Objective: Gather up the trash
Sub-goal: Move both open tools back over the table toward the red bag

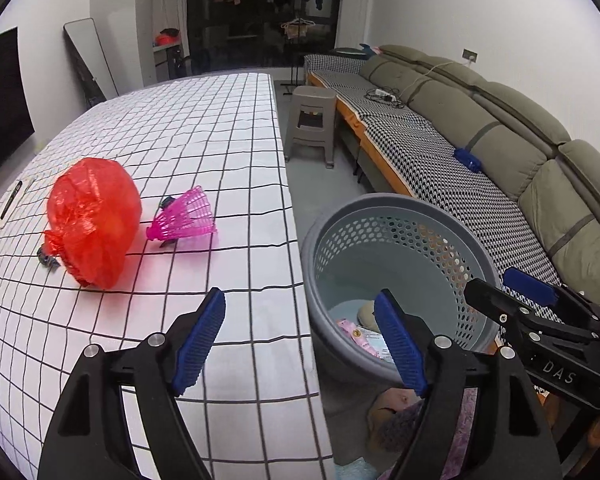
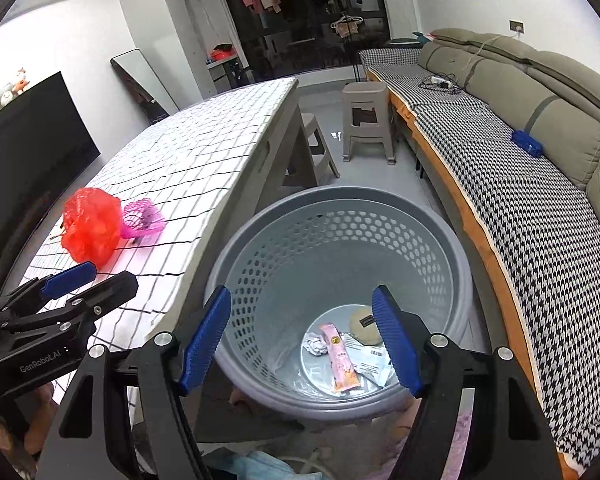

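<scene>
A crumpled red plastic bag (image 1: 94,220) (image 2: 90,230) lies on the grid-patterned tablecloth (image 1: 180,120), with a pink mesh sleeve (image 1: 186,216) (image 2: 142,218) just to its right. On the floor beside the table stands a grey perforated basket (image 1: 400,216) (image 2: 340,196). It holds a pink sachet (image 2: 340,356), a foil ball (image 2: 315,344), a round beige piece (image 2: 364,326) and a pale packet (image 2: 370,364). My left gripper (image 1: 300,300) (image 2: 100,280) hangs open over the table's edge, short of the bag. Above the basket, my right gripper (image 2: 300,294) (image 1: 500,286) is open with nothing in it.
A pen on paper (image 1: 12,200) and a small dark item (image 1: 46,258) sit left of the bag. A grey stool (image 1: 312,120) stands past the table's corner. A long sofa (image 1: 500,120) with a blue object (image 1: 468,159) runs along the right. A dark screen stands at the left.
</scene>
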`<state>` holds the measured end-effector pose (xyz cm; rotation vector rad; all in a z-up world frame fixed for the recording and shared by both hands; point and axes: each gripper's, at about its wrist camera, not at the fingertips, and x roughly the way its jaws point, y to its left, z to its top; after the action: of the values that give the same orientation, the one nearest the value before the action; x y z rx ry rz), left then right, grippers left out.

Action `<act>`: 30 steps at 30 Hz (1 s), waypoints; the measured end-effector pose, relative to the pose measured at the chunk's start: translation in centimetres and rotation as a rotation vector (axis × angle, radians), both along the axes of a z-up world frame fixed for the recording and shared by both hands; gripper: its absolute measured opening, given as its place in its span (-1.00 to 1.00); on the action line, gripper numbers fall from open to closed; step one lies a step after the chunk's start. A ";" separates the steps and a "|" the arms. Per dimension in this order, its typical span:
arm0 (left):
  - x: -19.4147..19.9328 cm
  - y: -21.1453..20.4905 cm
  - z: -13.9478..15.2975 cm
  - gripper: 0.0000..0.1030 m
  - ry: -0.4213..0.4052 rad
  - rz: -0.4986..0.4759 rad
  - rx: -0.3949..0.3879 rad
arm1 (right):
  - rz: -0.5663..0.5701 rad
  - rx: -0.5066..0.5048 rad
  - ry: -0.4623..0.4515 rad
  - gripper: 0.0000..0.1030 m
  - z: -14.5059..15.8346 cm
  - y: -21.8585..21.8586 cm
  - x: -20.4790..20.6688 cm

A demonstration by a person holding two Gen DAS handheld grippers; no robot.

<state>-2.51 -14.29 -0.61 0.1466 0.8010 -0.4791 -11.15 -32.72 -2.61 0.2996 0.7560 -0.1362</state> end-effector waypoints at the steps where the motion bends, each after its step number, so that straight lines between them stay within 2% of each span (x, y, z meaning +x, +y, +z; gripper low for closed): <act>1: -0.1 0.3 0.1 0.47 -0.002 0.005 -0.002 | 0.003 -0.001 -0.004 0.37 0.1 0.3 0.0; 10: -1.4 3.7 0.7 0.47 -0.035 0.058 -0.007 | 0.055 0.026 -0.025 0.37 0.2 2.9 0.2; 18: -1.6 7.1 0.9 0.52 -0.043 0.116 -0.017 | 0.116 0.008 -0.031 0.37 0.4 5.8 1.1; 30: 1.8 12.5 1.0 0.55 -0.038 0.245 -0.024 | 0.210 -0.037 -0.019 0.37 0.6 9.7 4.2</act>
<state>-0.67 -1.80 0.42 0.0344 0.7641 -0.2530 -6.92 -23.06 -1.97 0.1848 0.7602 0.0506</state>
